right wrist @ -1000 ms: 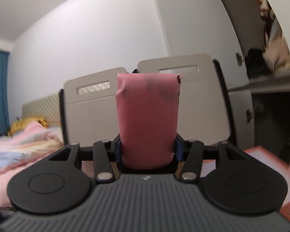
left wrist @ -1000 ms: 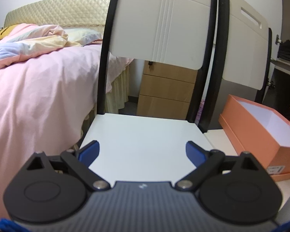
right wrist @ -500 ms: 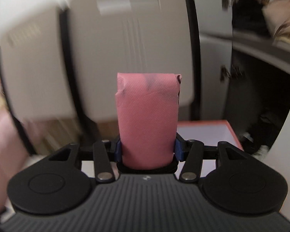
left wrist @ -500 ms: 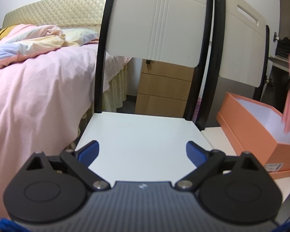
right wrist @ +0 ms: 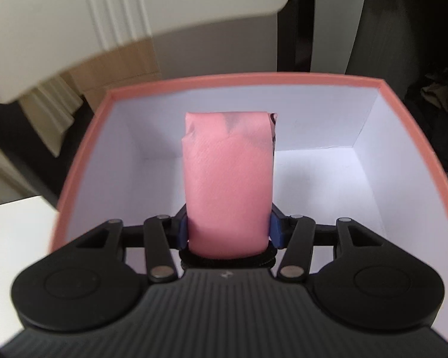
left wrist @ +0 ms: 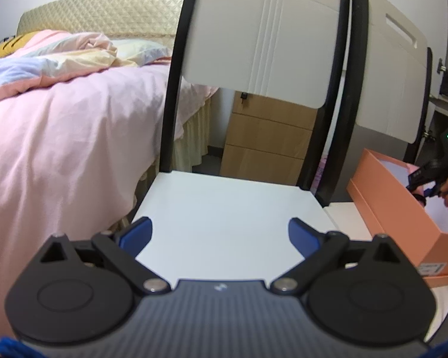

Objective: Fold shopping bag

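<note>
The pink shopping bag [right wrist: 228,185] is folded into a compact bundle. My right gripper [right wrist: 228,231] is shut on it and holds it over the open orange box [right wrist: 83,137], pointing down into its white inside. In the left wrist view the right gripper [left wrist: 433,179] reaches into the same orange box [left wrist: 403,205] at the far right. My left gripper [left wrist: 219,234] is open and empty, hovering over the white chair seat [left wrist: 224,208].
Two white chairs with black frames [left wrist: 262,44] stand side by side. A bed with pink bedding [left wrist: 59,125] lies to the left. A wooden drawer unit [left wrist: 265,143] stands behind the chairs. The box rests on the second chair's seat [right wrist: 12,232].
My right gripper has tilted downward with the folded bag and moved over the orange box. The left gripper has barely moved.
</note>
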`<state>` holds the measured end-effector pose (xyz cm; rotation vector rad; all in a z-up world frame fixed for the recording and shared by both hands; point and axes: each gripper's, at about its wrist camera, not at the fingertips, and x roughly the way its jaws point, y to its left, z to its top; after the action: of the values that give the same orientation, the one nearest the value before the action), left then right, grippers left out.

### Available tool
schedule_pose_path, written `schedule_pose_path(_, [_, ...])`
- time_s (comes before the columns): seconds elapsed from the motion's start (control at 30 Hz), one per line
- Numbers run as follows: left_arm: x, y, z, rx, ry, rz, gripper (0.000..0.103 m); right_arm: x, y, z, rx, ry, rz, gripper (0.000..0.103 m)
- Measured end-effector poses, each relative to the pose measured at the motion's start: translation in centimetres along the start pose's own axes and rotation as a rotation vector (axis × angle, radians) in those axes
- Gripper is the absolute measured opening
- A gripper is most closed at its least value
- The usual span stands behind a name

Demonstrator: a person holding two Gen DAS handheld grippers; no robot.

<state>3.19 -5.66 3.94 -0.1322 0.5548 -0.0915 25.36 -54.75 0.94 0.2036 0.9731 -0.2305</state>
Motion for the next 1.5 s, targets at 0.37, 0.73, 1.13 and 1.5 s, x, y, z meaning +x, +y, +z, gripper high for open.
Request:
schedule_pose_path(0.37, [0.9, 0.4, -0.1, -0.003, 0.037, -0.011, 0.099, 5.0, 1.2, 0.1, -0.021, 0.079, -0.014, 0.054])
schedule_pose_path(0.73, [0.3, -0.2, -0.4, 0.013, 0.033, -0.013, 0.1, 6.9, 1.8, 0.0, -0.038, 0.1, -0.001, 0.056])
schedule_pose_path(1.13, [-0.2, -0.3, -0.4, 0.029, 0.013, 0.013, 0.1, 0.3, -1.1, 1.3, 0.102, -0.028, 0.008, 0.103])
schedule_pose_path(1.5, [-1.6, -0.3, -0.9, 0.087, -0.014, 0.023, 0.101, -11.4, -0.1, -1.5, 0.129, -0.165, 0.078, 0.103])
